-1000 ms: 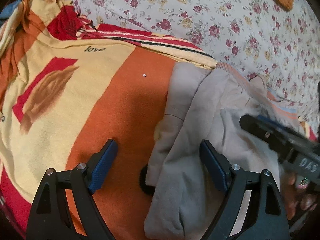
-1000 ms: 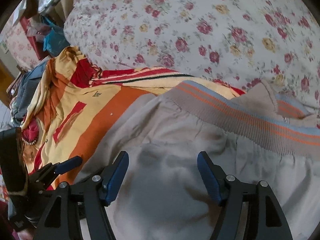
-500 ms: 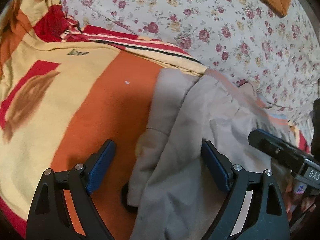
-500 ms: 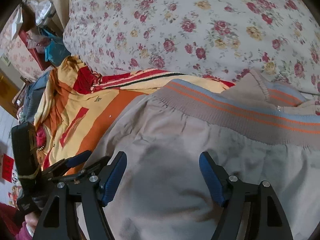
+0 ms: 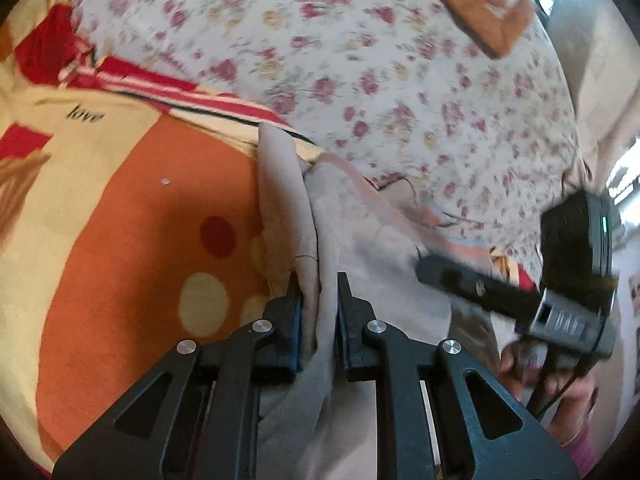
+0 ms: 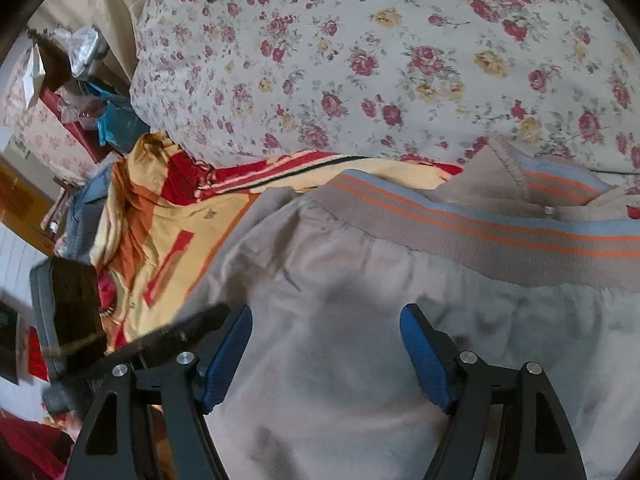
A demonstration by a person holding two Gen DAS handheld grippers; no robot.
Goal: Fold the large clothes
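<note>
A large beige-grey garment (image 6: 360, 320) with an orange-and-blue striped ribbed band (image 6: 500, 232) lies on an orange, yellow and red blanket (image 5: 120, 240). My left gripper (image 5: 319, 308) is shut on a bunched fold of the garment (image 5: 316, 248) at its left edge. My right gripper (image 6: 326, 344) is open, its blue pads (image 6: 230, 356) spread just above the flat garment body. The right gripper also shows in the left wrist view (image 5: 500, 292), hovering over the garment's right part. The left gripper shows blurred in the right wrist view (image 6: 172, 332).
A floral quilt (image 6: 380, 60) bulges behind the garment. An orange cushion (image 5: 480, 4) lies on it at the far top. Cluttered boxes and bags (image 6: 72, 92) stand at the far left beyond the blanket.
My left gripper has closed on the garment's left fold and moved right and forward. The right gripper stays open over the garment, shifted slightly.
</note>
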